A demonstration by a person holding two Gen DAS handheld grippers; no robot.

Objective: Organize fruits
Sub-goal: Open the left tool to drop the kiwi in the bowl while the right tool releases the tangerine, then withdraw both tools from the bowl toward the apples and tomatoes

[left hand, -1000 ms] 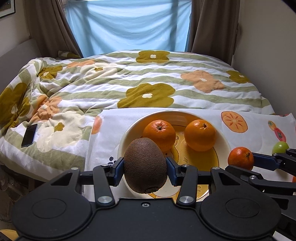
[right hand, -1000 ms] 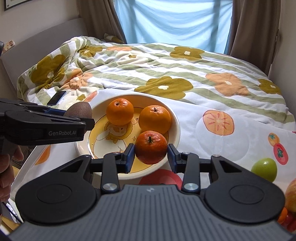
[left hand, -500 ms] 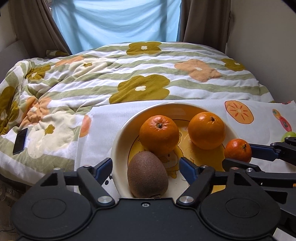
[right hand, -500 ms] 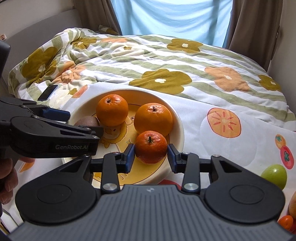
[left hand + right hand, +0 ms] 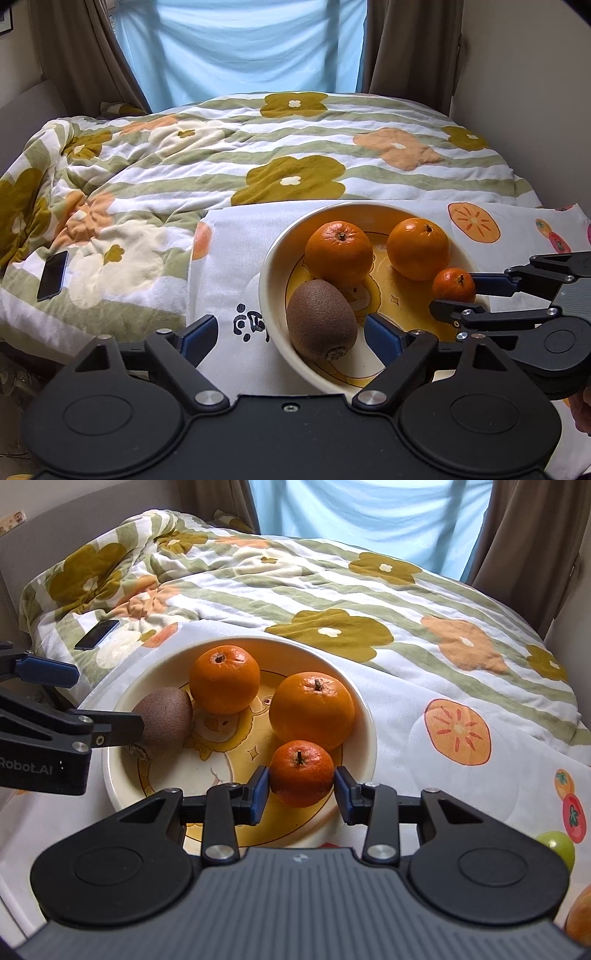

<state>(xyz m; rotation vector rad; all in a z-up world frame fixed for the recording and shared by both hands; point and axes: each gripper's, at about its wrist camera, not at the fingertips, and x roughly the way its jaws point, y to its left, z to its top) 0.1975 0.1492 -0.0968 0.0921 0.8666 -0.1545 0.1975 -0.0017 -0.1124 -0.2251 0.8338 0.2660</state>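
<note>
A cream bowl (image 5: 271, 280) (image 5: 365, 723) sits on a fruit-print cloth on the bed. It holds two oranges (image 5: 339, 252) (image 5: 312, 709) and a brown kiwi (image 5: 320, 324) (image 5: 166, 722). My left gripper (image 5: 291, 334) is open, its pads wide apart either side of the kiwi, which rests in the bowl. My right gripper (image 5: 301, 788) is shut on a small mandarin (image 5: 301, 773) (image 5: 453, 285) just above the bowl's floor.
A green fruit (image 5: 556, 847) and part of another fruit (image 5: 580, 917) lie on the cloth at the right. A black phone (image 5: 53, 275) (image 5: 96, 633) lies on the flowered duvet at the left. Curtains and walls close the far side.
My left gripper opened and let go of the kiwi into the bowl, then drew back a little. My right gripper carried the mandarin further into the bowl, still shut on it.
</note>
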